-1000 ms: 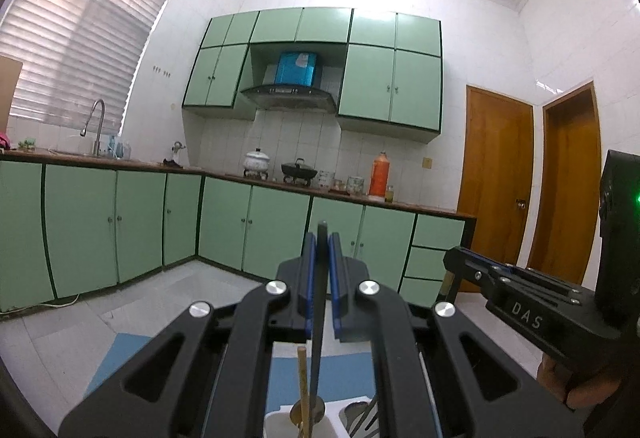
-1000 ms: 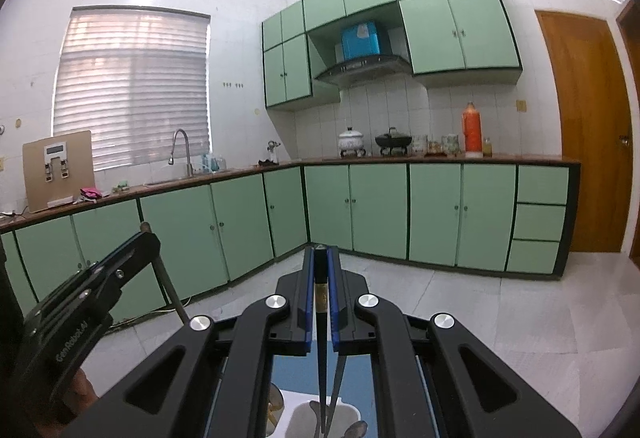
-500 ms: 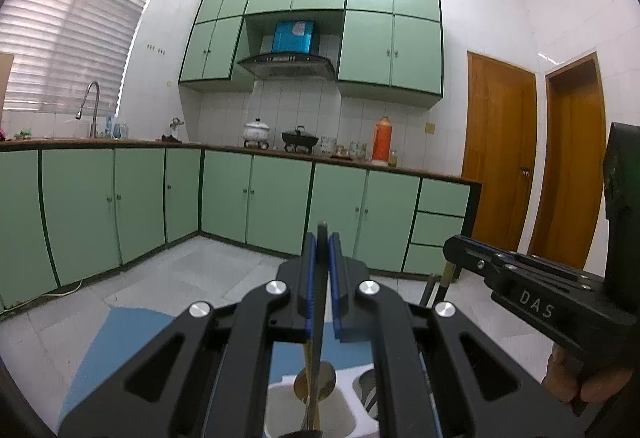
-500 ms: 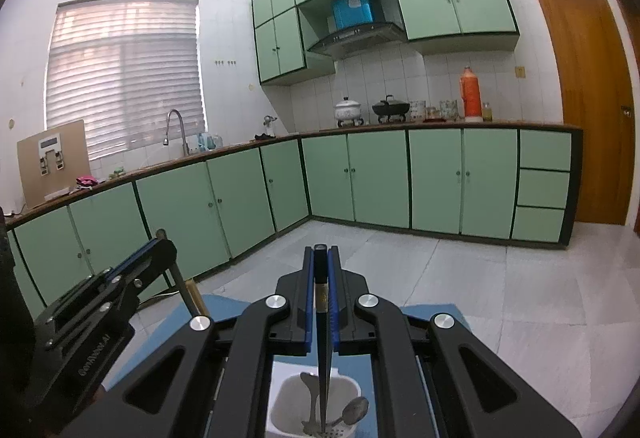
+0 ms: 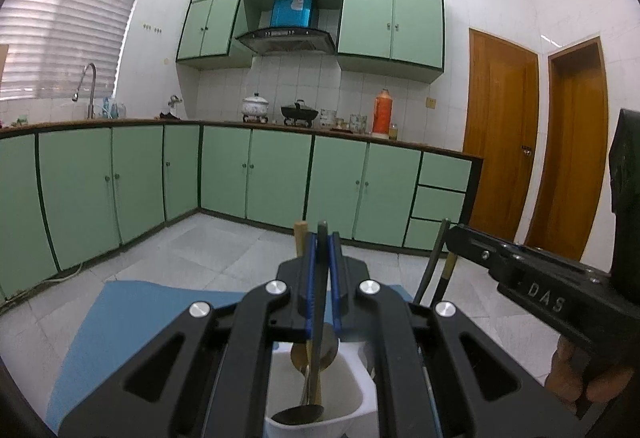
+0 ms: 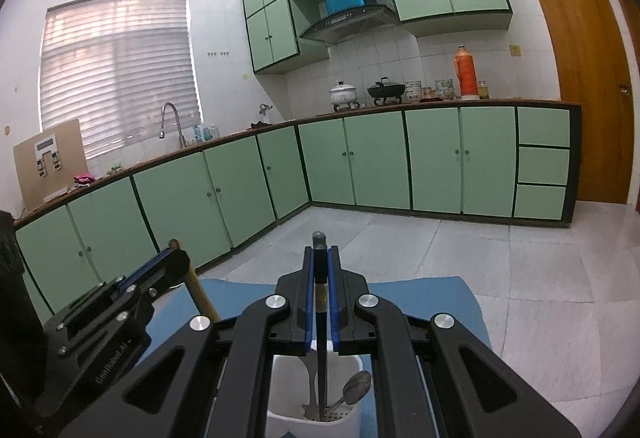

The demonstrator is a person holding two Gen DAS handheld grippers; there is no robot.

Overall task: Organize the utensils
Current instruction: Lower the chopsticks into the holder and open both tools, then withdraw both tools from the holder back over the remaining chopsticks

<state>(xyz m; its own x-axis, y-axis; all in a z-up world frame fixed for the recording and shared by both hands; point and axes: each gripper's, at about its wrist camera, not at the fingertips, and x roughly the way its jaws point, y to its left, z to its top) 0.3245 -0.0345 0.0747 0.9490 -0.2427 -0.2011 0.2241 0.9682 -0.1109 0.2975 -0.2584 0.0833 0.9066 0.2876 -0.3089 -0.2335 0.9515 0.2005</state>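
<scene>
My left gripper (image 5: pixel 322 238) is shut on a thin grey metal spoon (image 5: pixel 298 414), whose bowl hangs low inside the left compartment of a white utensil holder (image 5: pixel 352 378). A wooden handle (image 5: pixel 300 234) stands against its left finger; I cannot tell whether it is pinched too. My right gripper (image 6: pixel 320 250) is shut on a dark-handled utensil (image 6: pixel 320 318) that reaches down into the holder (image 6: pixel 280 378), beside another spoon (image 6: pixel 358 384). Each gripper shows in the other's view: the right gripper (image 5: pixel 450 234), and the left gripper (image 6: pixel 174 254).
The holder stands on a blue mat (image 5: pixel 140 318) over a pale tiled surface. Green base cabinets (image 6: pixel 360 158) run along the far walls under a counter with pots and an orange flask (image 5: pixel 382 110). Wooden doors (image 5: pixel 500 138) are at the right. A hand (image 5: pixel 568 370) grips the right tool.
Both grippers have sunk with their utensils, and the utensil ends now reach deeper into the white holder. The holder and the blue mat show more fully.
</scene>
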